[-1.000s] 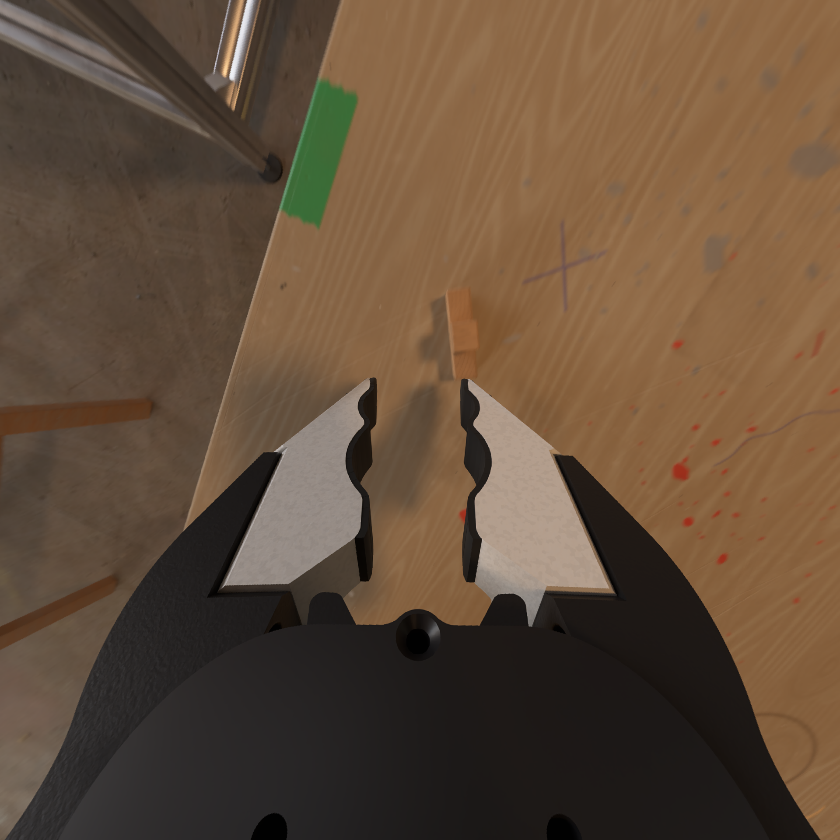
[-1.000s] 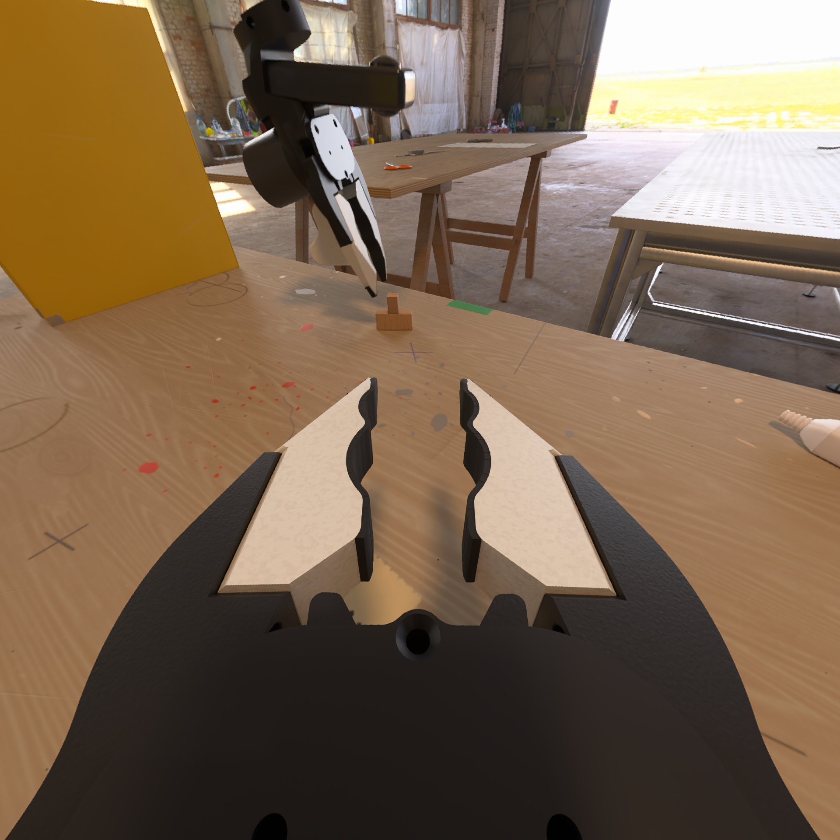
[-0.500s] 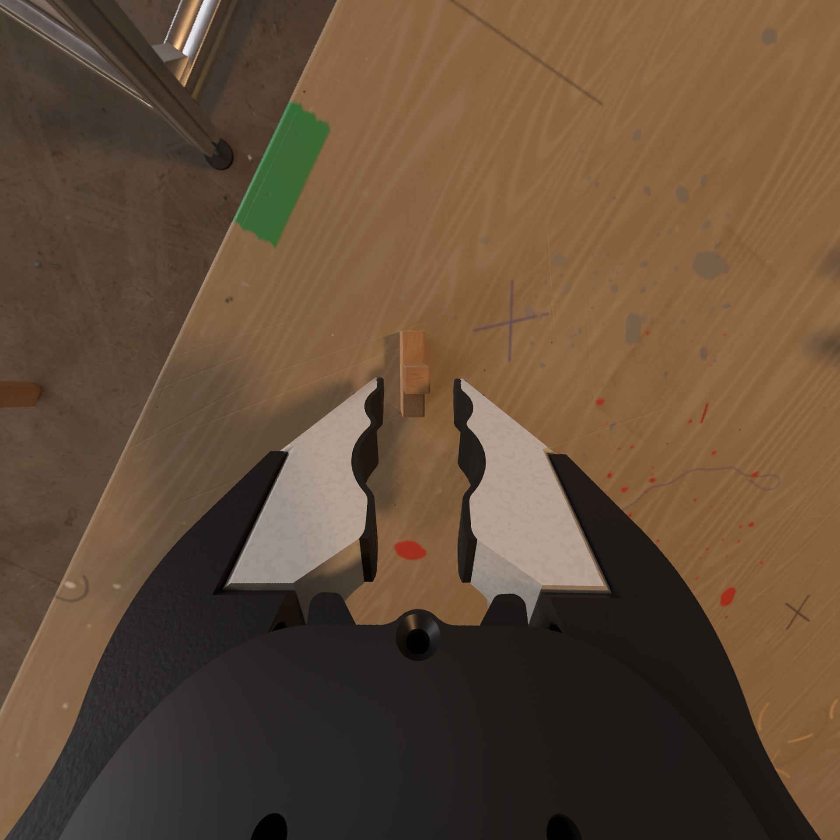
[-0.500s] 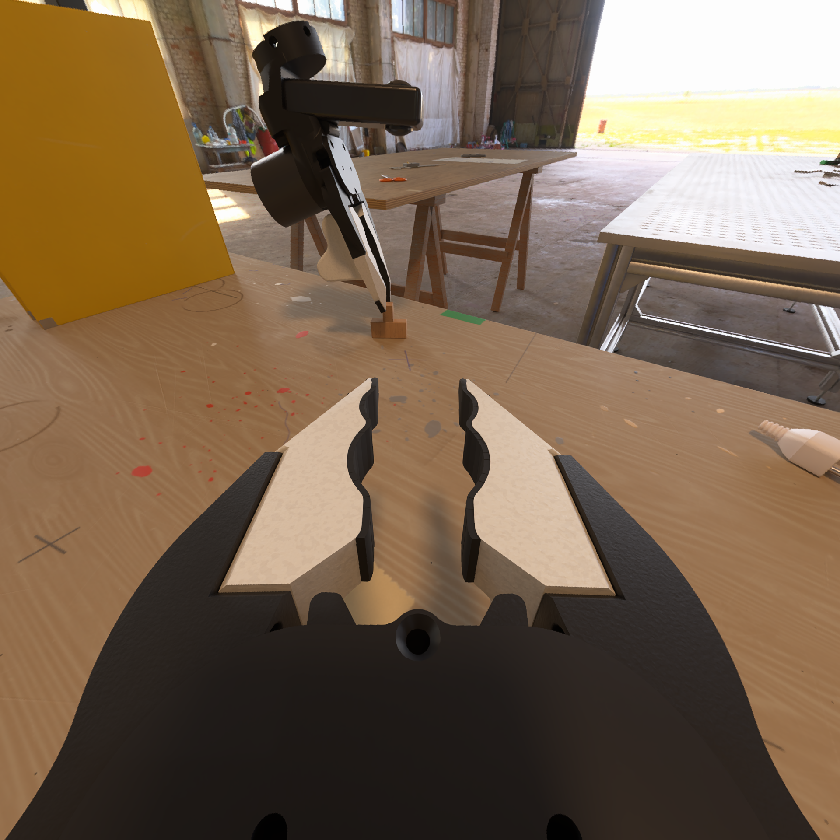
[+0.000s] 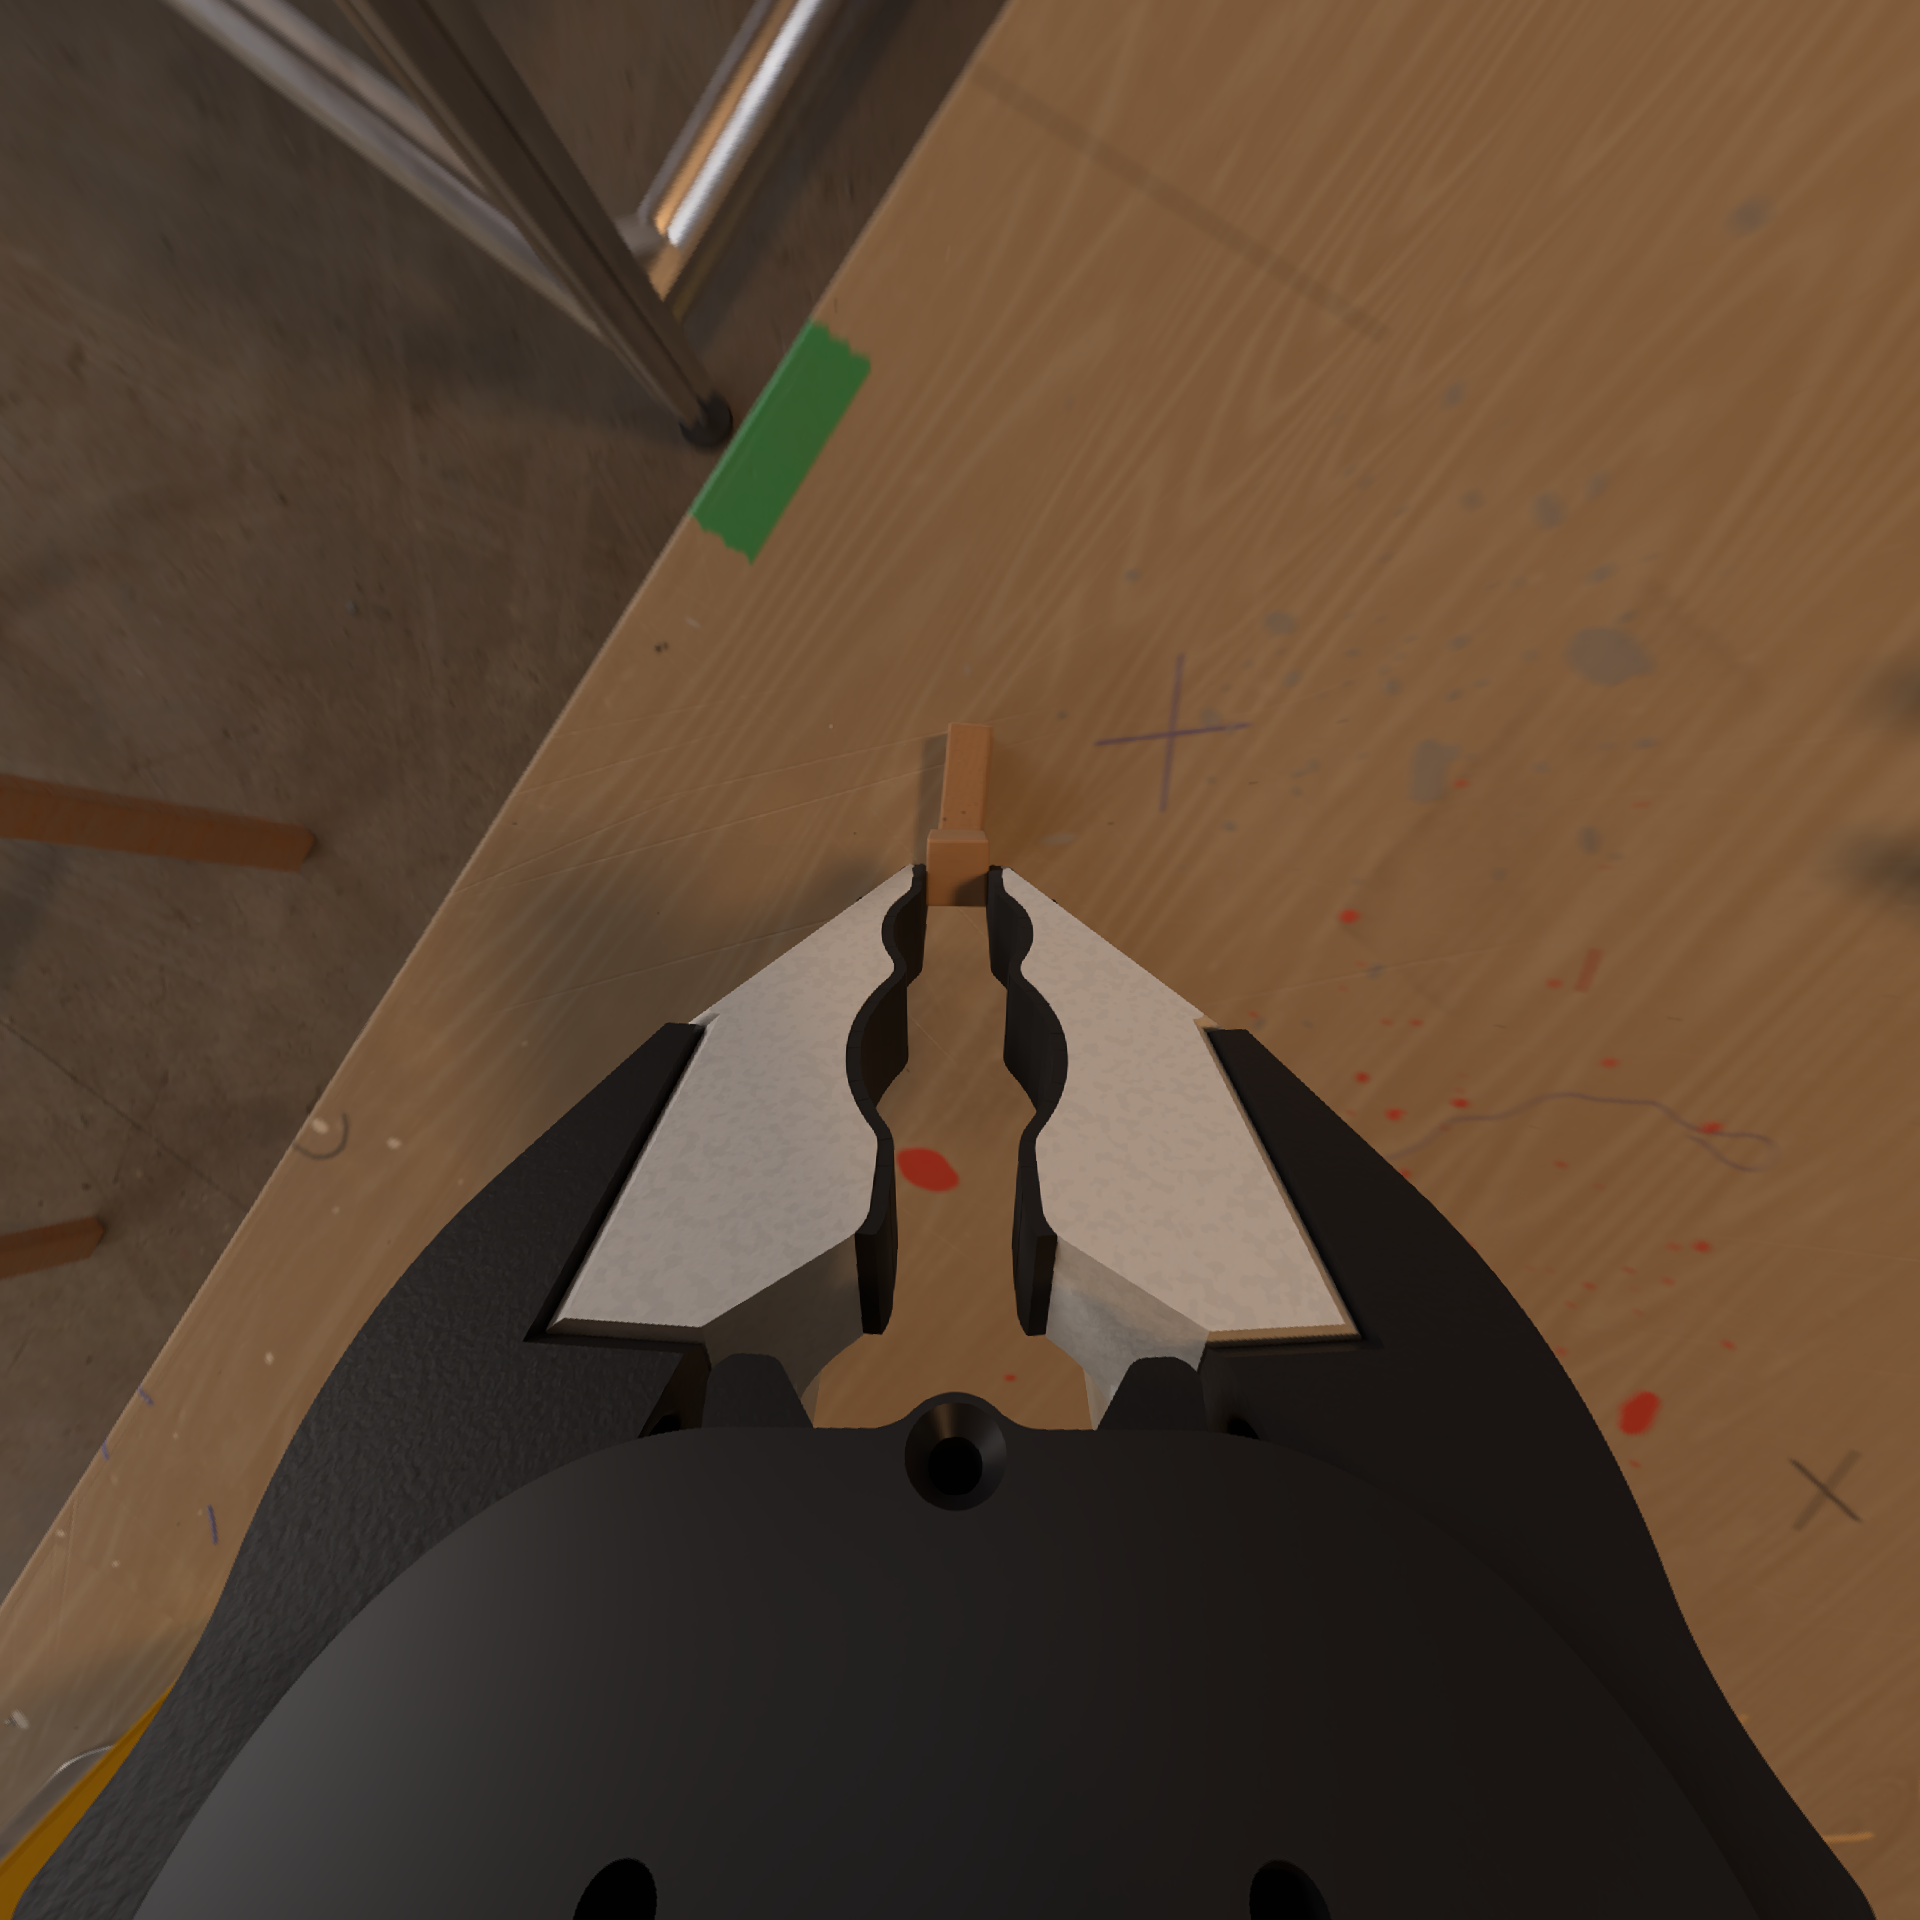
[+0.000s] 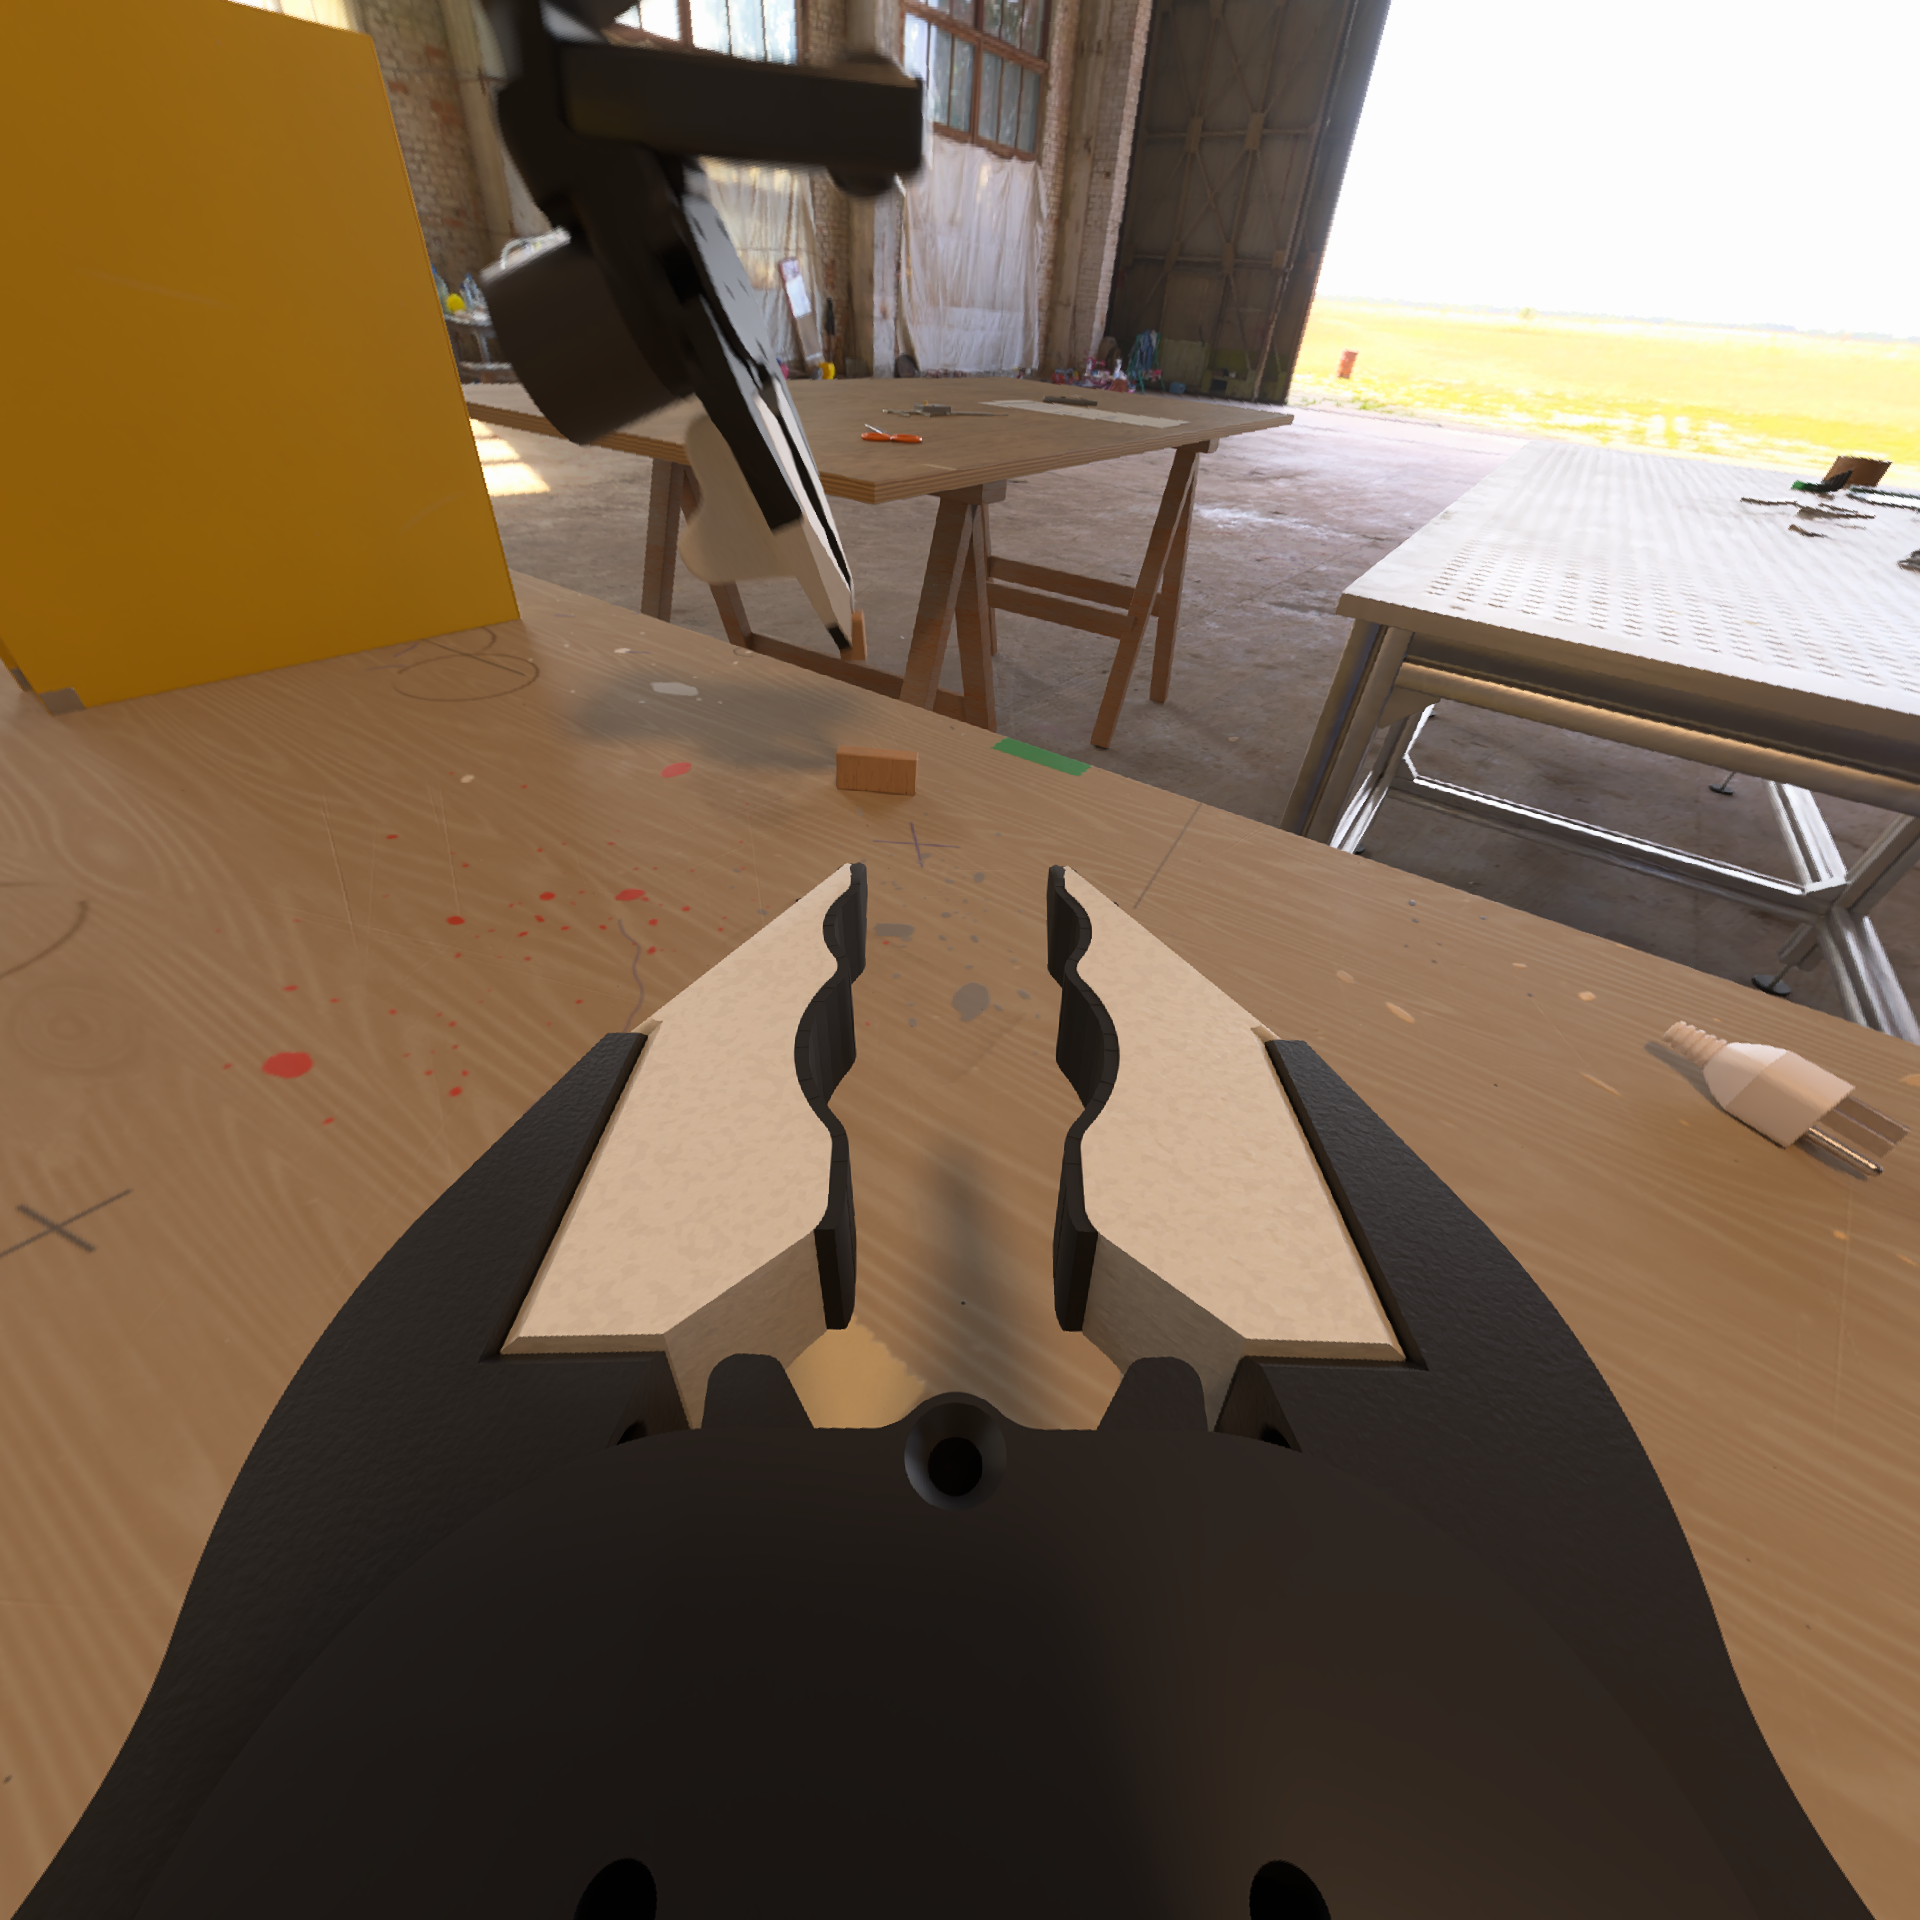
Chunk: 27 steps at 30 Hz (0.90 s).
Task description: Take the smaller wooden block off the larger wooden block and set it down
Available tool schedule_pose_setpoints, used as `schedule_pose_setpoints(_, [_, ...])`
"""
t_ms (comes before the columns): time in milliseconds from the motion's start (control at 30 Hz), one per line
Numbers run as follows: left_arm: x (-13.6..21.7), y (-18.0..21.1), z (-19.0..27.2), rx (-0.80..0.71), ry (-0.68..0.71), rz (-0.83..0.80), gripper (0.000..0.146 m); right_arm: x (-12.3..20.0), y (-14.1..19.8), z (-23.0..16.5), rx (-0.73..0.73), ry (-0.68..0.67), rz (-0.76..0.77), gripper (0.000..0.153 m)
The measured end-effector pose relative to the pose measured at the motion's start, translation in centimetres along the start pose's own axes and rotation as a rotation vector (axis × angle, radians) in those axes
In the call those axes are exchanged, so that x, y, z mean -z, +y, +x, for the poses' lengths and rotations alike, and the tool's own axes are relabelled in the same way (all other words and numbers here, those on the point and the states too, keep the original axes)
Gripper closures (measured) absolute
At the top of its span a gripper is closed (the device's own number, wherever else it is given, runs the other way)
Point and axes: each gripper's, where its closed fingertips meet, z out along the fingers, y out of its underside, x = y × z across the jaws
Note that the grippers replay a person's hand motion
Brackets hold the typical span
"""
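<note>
Item: left gripper (image 5: 956, 883), fingertips pinching the smaller wooden block (image 5: 956, 868), which is held clear of the table (image 5: 1455, 416) (the right wrist view shows it raised, well above the surface). Item: larger wooden block (image 5: 968, 774), lying flat just beyond those jaws, alone. Item: right gripper (image 6: 954, 883), jaws spread with nothing between them, low over the table; the larger block lies well ahead of its tips. Item: green tape (image 5: 781, 453), on the table edge beyond the left jaws.
</note>
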Motion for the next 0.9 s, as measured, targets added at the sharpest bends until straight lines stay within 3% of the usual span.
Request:
schedule_pose_setpoints(200, [8.5,-1.4,6.3,-0.036,0.074,0.254,0.135,0.0,0.2,0.6,-0.114,-0.043,-0.011,0.116])
schedule_pose_setpoints(333, [10.6,-0.1,14.4,-0.194,0.077,0.314,0.135,-0.2,0.8,0.8,-0.226,-0.114,-0.041,0.115])
schedule_pose_setpoints(533, [6.3,1.2,24.5,-0.341,0.083,0.328,0.135,0.0,0.9,2.4,-0.248,-0.082,-0.04,0.115])
schedule_pose_setpoints(733, [-2.0,1.0,25.4,-0.306,0.044,0.23,0.135,0.1,1.8,3.5,-0.184,-0.01,-0.078,0.114])
schedule_pose_setpoints(900, [-4.1,0.7,25.2,-0.261,0.079,0.267,0.135,-0.5,3.7,6.0,-0.131,0.16,-0.165,0.118])
